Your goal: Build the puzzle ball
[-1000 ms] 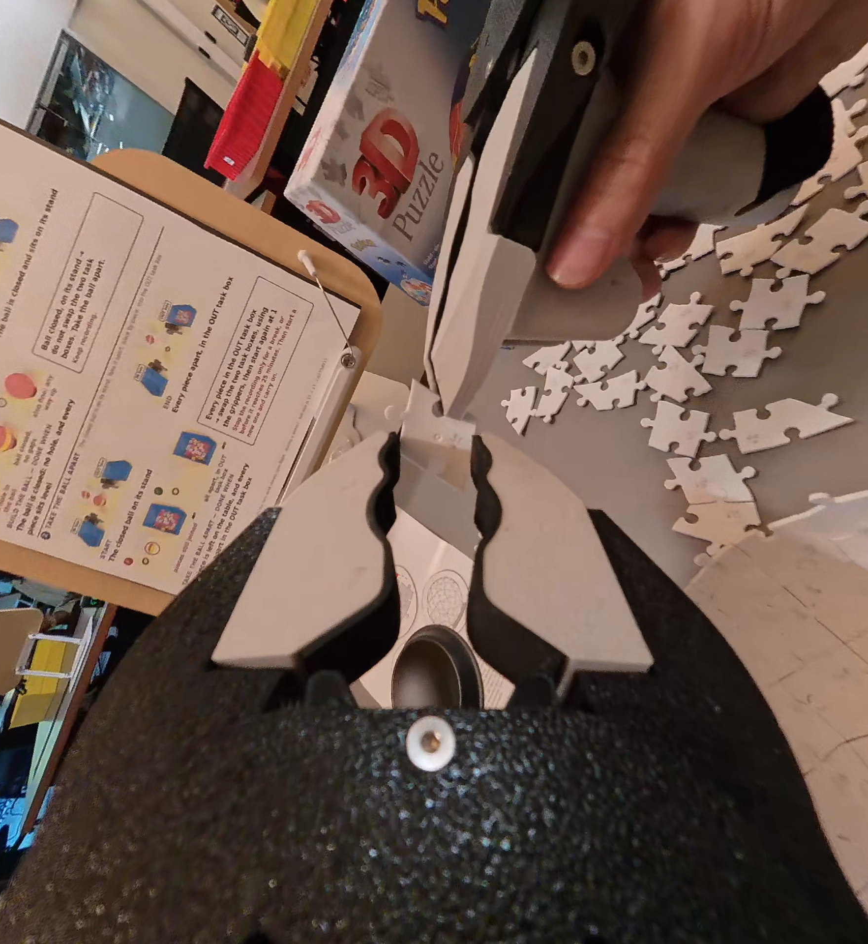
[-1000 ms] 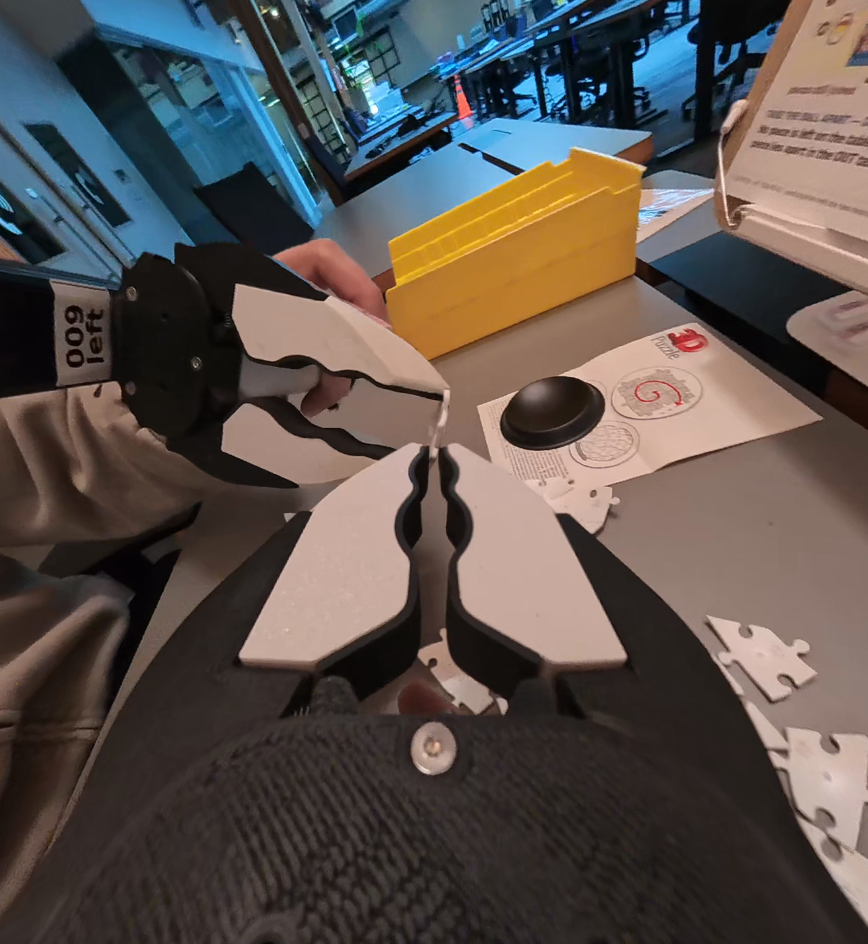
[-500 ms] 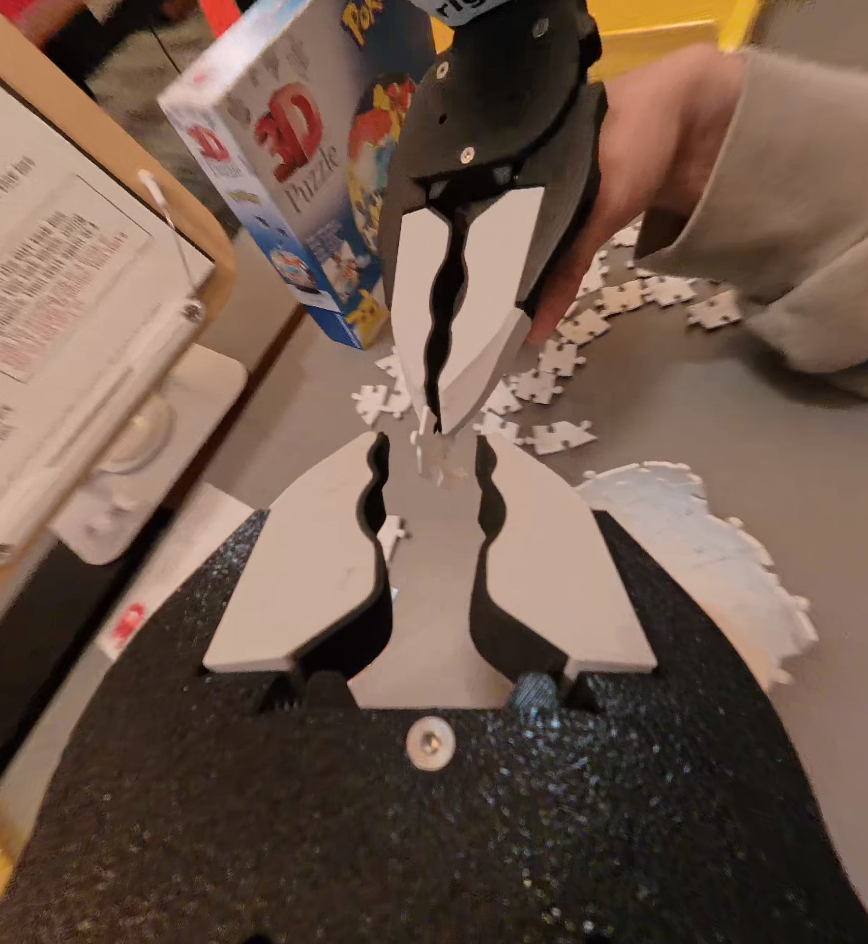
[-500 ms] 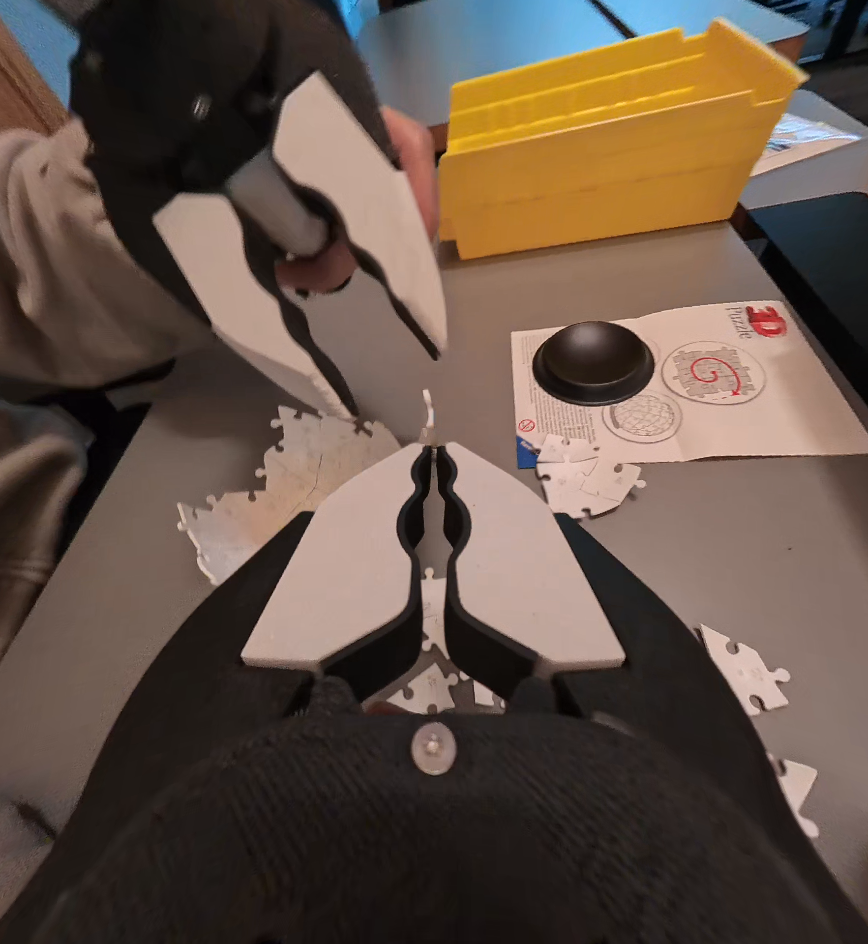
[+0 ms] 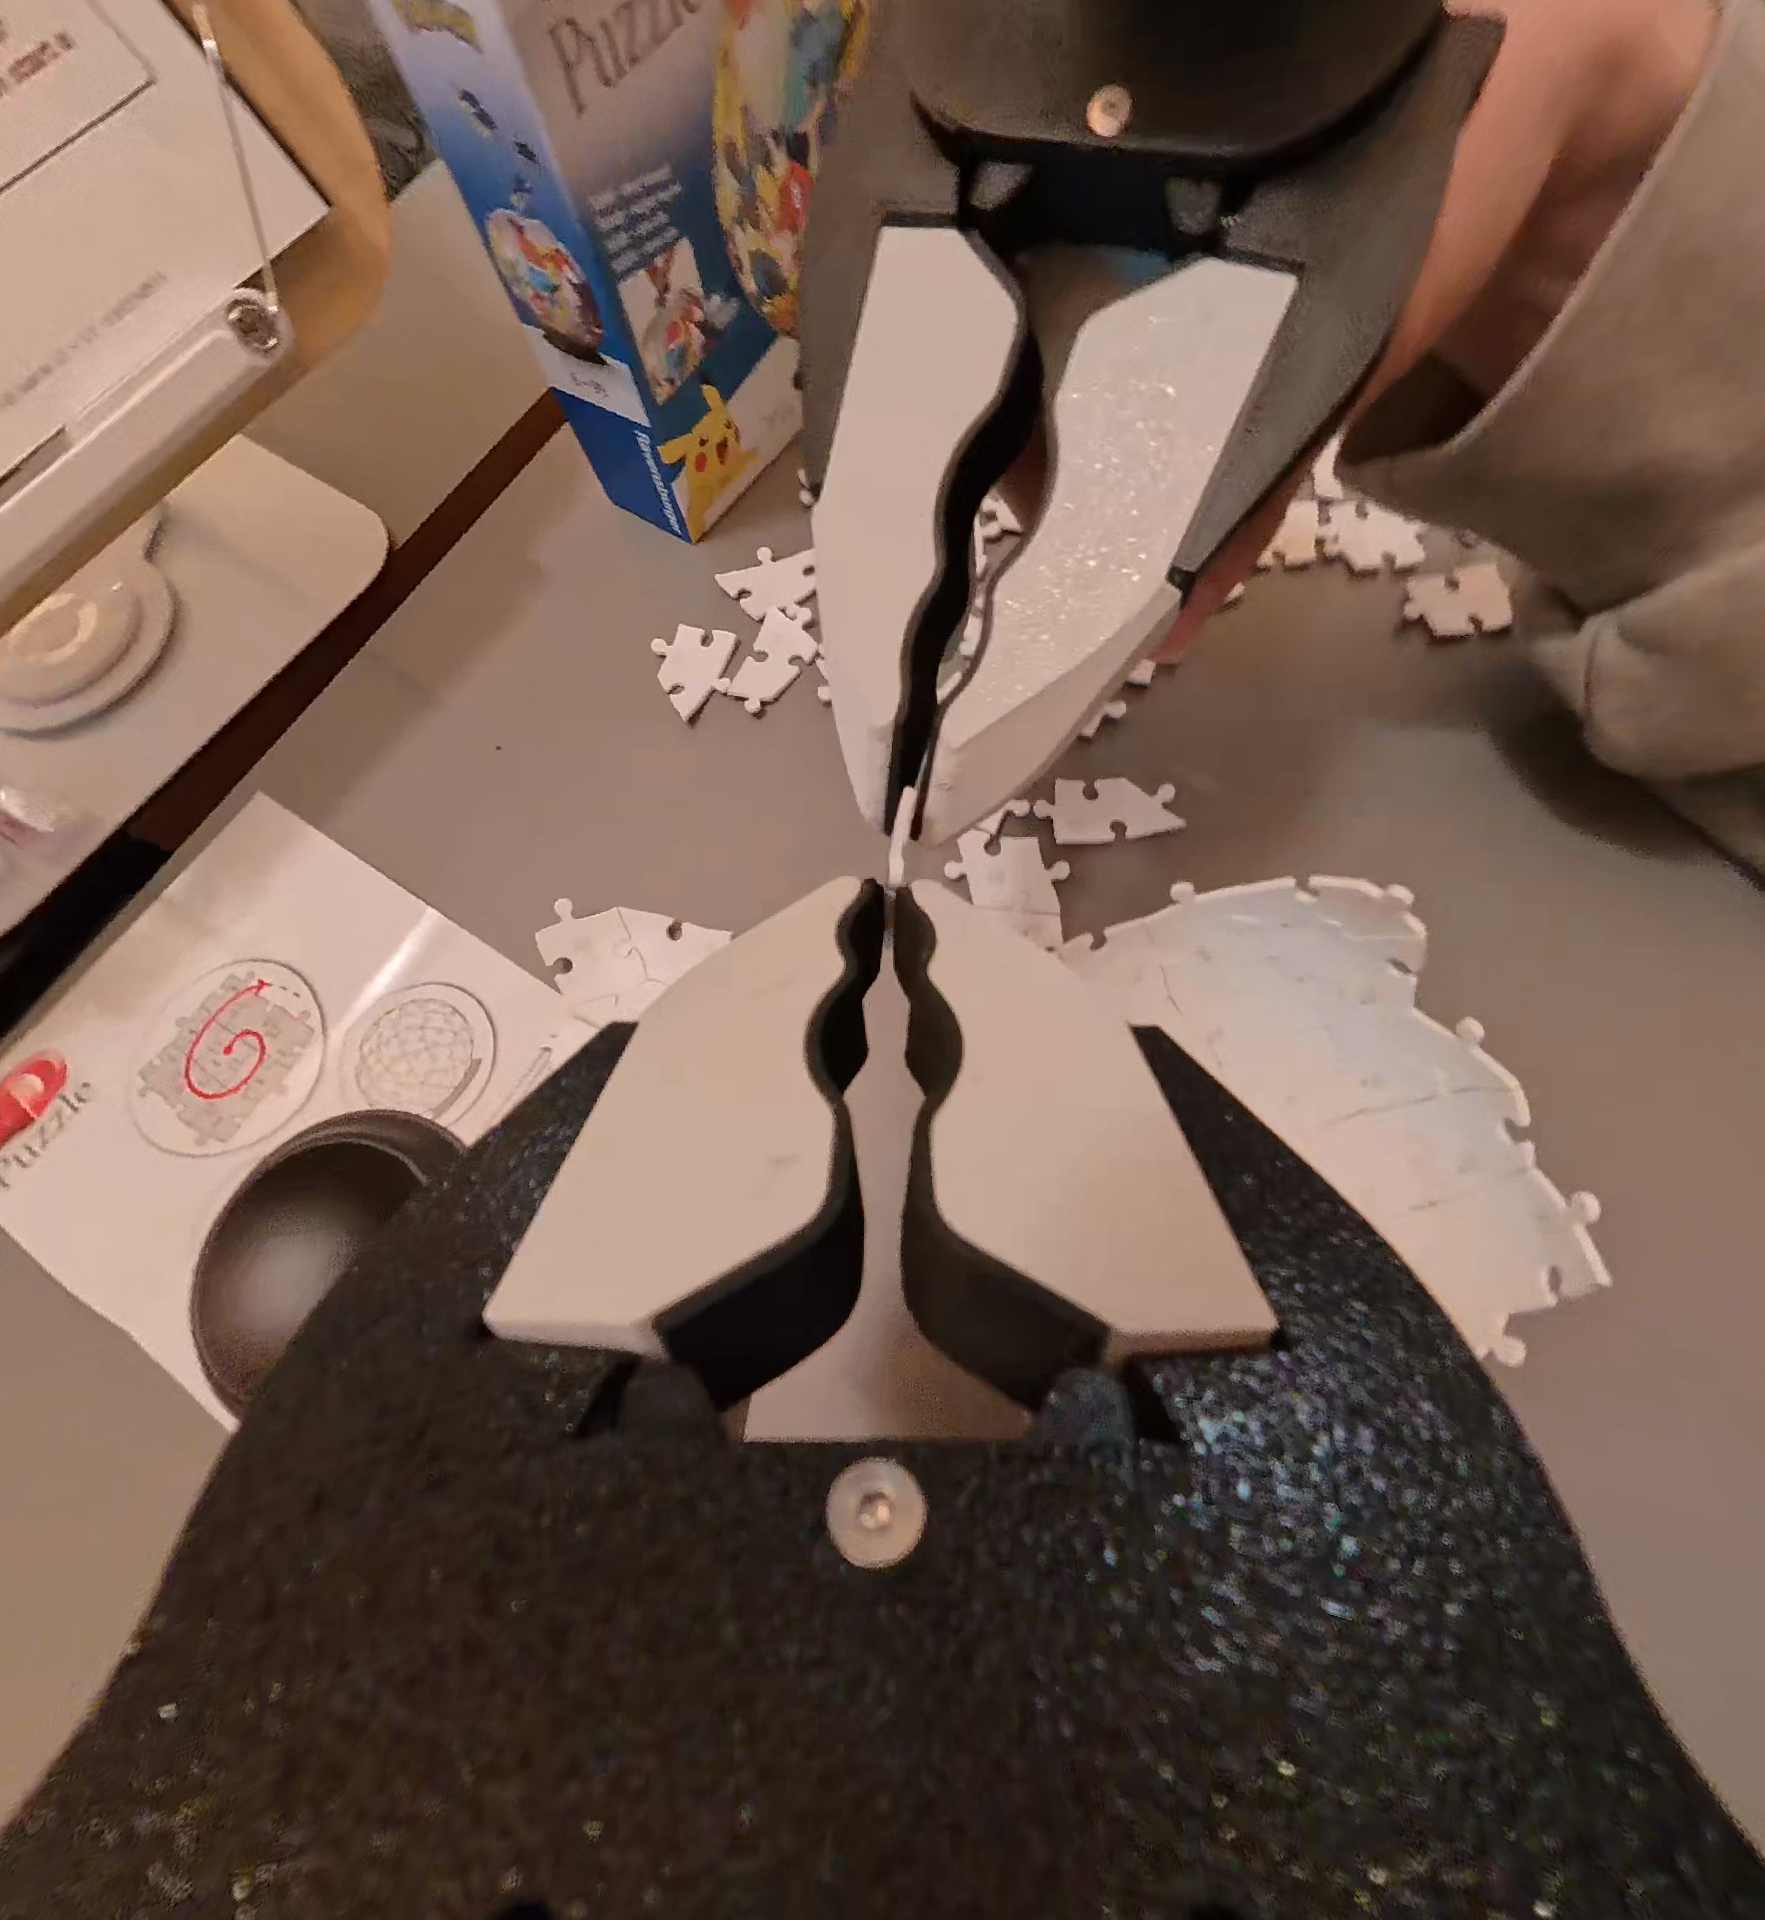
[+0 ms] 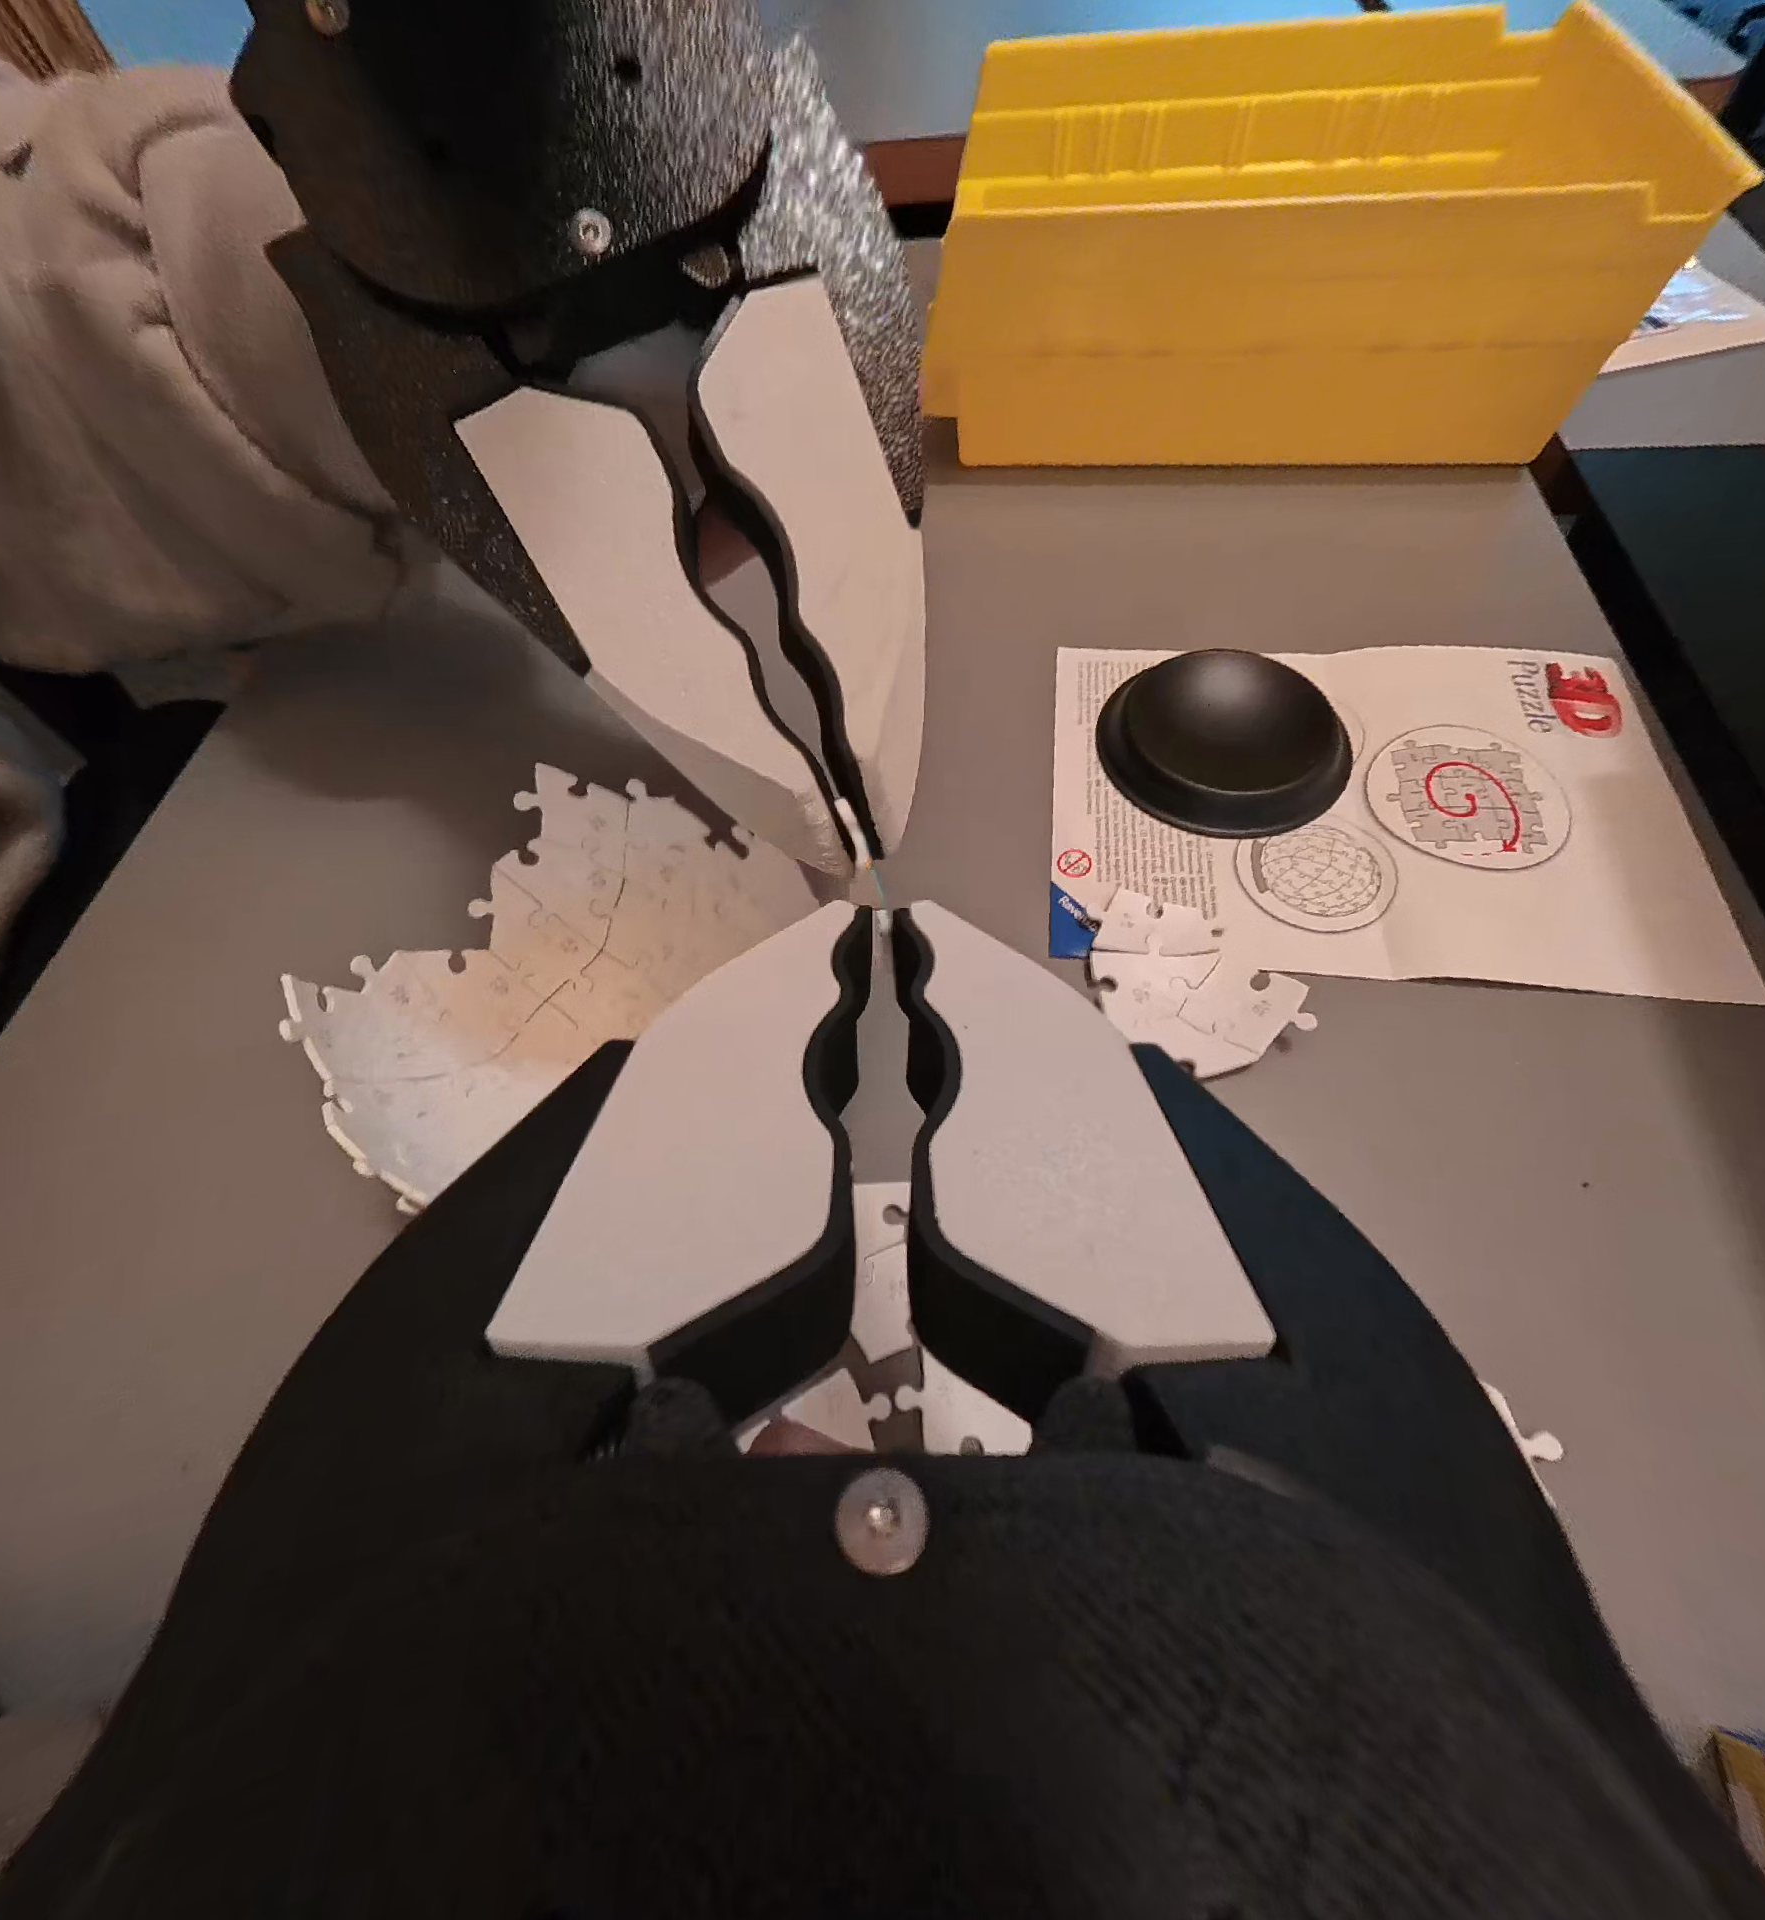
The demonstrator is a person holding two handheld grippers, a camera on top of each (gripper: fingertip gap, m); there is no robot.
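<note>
- Puzzle piece (image 5: 899,831), small and white, hangs edge-on above the grey table (image 5: 545,748) in the left wrist view, pinched between both tools. The left gripper (image 5: 886,902) and the right gripper (image 5: 907,821) each close narrowly on it, tip to tip. Loose pieces (image 5: 743,649) and a curved assembled section (image 5: 1304,1049) lie behind; a puzzle box (image 5: 639,260) stands farther back.
- Right wrist view: the same piece sits between the 2 tools, beside a black stand (image 6: 1221,743) on an instruction sheet (image 6: 1584,914); a yellow bin (image 6: 1304,281) sits beyond.

Wrist cameras face each other, close, angled down at grey table (image 5: 566,769); both share assembled puzzle shell (image 6: 504,997)
</note>
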